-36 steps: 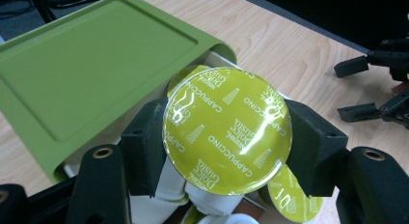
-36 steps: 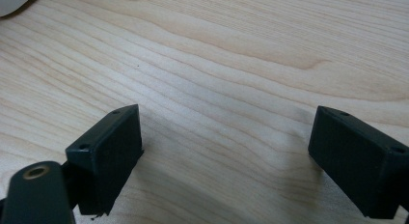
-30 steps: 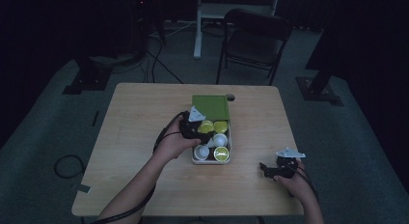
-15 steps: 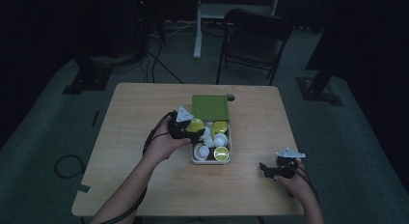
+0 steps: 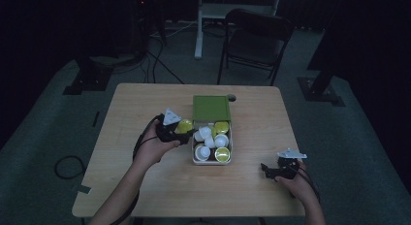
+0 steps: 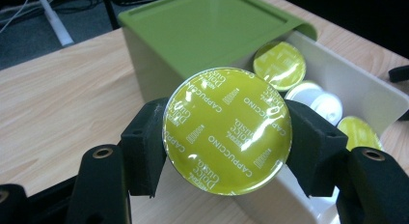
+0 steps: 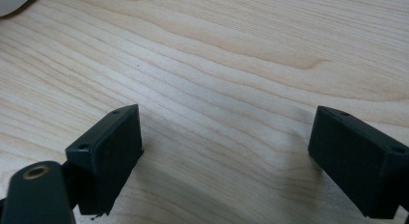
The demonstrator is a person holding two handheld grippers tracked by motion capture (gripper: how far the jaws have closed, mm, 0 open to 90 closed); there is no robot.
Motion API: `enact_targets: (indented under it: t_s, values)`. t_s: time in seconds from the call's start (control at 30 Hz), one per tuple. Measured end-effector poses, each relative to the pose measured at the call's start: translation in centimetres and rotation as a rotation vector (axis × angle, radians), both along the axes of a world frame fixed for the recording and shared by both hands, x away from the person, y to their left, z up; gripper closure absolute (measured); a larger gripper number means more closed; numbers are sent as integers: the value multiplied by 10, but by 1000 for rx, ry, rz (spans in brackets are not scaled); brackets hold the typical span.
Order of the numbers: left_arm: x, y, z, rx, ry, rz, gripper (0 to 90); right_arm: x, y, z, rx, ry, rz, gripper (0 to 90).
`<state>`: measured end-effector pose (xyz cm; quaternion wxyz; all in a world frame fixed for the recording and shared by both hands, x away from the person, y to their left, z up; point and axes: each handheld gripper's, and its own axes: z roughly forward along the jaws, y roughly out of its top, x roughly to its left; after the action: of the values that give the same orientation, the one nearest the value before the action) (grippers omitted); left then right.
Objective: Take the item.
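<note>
A white box [image 5: 194, 159] [image 6: 366, 91] with a green lid [image 5: 211, 108] [image 6: 207, 26] slid part way back sits mid-table, holding several coffee capsules, some yellow-green topped, some white. My left gripper [image 5: 183, 129] [image 6: 226, 137] is just left of the box, shut on a capsule [image 5: 184, 126] [image 6: 226, 130] with a yellow-green foil top that reads CAPPUCCINO. My right gripper [image 5: 269, 169] [image 7: 226, 156] rests low over bare wood at the table's front right, open with nothing between its fingers.
The wooden table [image 5: 135, 104] has free room on its left and front. A small dark object [image 5: 232, 97] lies behind the box by the far edge. A dark chair [image 5: 257, 38] stands beyond the table, and cables [image 5: 68, 167] lie on the floor at left.
My left gripper has drawn leftward out of the box with the yellow-green capsule in it. The right gripper has stayed put.
</note>
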<state>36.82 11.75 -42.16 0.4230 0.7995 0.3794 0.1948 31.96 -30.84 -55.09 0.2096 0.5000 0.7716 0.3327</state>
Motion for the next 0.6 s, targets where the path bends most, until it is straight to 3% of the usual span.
enact_targets:
  t_s: [0.6]
  values:
    - [-8,31,-15,-18,23,50,382,0,0,0,0,0,0,111]
